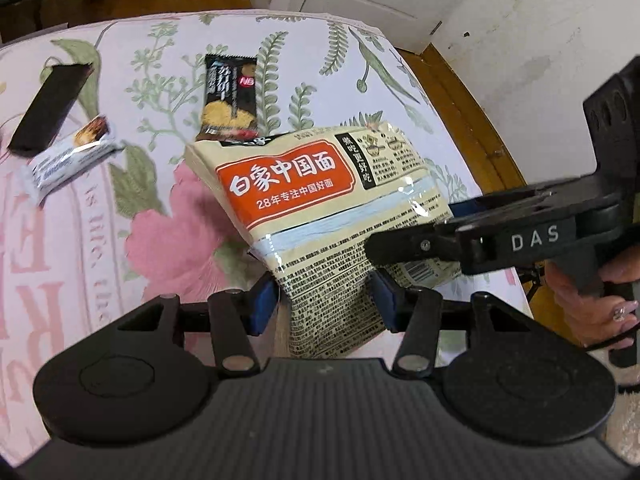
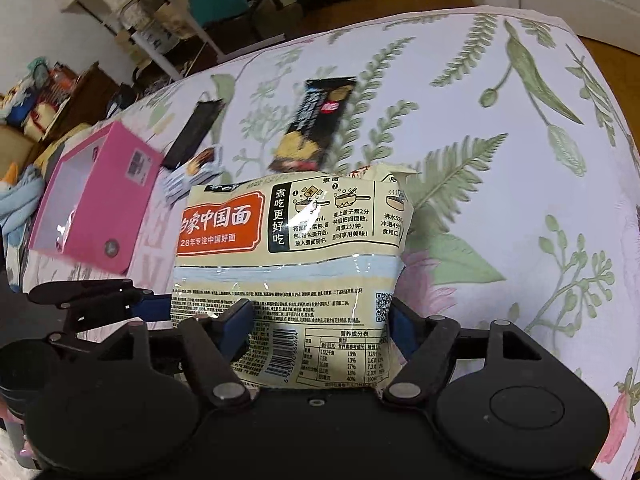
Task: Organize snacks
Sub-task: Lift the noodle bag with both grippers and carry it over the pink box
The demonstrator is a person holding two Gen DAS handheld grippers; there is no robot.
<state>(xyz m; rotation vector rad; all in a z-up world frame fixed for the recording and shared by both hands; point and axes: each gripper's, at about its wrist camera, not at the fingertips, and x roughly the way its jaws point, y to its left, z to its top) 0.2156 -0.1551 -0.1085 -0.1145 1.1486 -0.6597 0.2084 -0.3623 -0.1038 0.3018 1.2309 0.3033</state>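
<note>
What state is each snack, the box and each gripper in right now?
Noodle packet: sealed, lifted and tilted off the bed.
Left gripper: shut on noodle packet.
Right gripper: around the packet; grip unclear.
Dark snack packet: sealed, lying flat.
White snack bar: wrapped, lying flat.
Pink box: lying tilted.

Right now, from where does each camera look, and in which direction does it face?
Left wrist: sits on the left gripper, looks down over the floral bedspread; right gripper and a hand show.
Right wrist: sits on the right gripper, looks down at the bed; left gripper shows.
Both share: noodle packet, black snack.
</note>
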